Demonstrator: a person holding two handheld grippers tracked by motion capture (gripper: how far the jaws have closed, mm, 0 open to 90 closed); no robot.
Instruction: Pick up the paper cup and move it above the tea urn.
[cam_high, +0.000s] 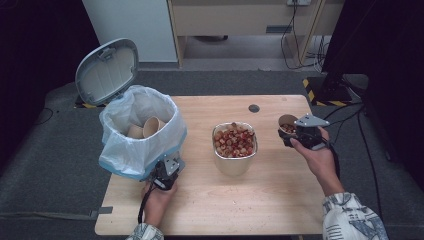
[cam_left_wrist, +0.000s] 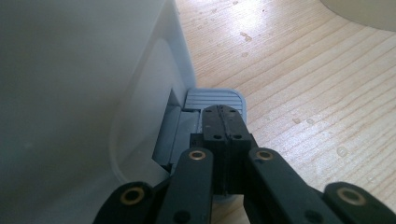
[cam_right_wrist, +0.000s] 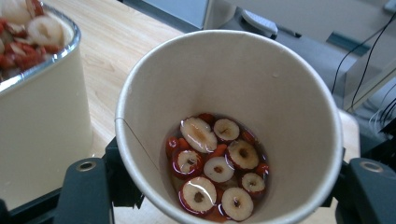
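Observation:
A paper cup (cam_right_wrist: 233, 107) with red-rimmed fruit slices (cam_right_wrist: 215, 168) in liquid sits upright between the jaws of my right gripper (cam_high: 295, 134), which is shut on it above the table's right side. The cup (cam_high: 287, 123) is right of a metal bin (cam_high: 235, 150) heaped with the same slices. My left gripper (cam_high: 167, 172) is shut, its jaws pressed together on the grey pedal (cam_left_wrist: 217, 100) at the foot of the white trash bin (cam_high: 137, 132). The bin's lid (cam_high: 106, 71) stands up, and paper cups (cam_high: 147, 127) lie inside its bag.
The wooden table (cam_high: 260, 200) has a round grommet hole (cam_high: 254, 108) near its far edge. Water drops (cam_left_wrist: 299, 121) dot the wood beside the pedal. Cables (cam_high: 350, 120) trail off the table's right side, and a cabinet stands behind.

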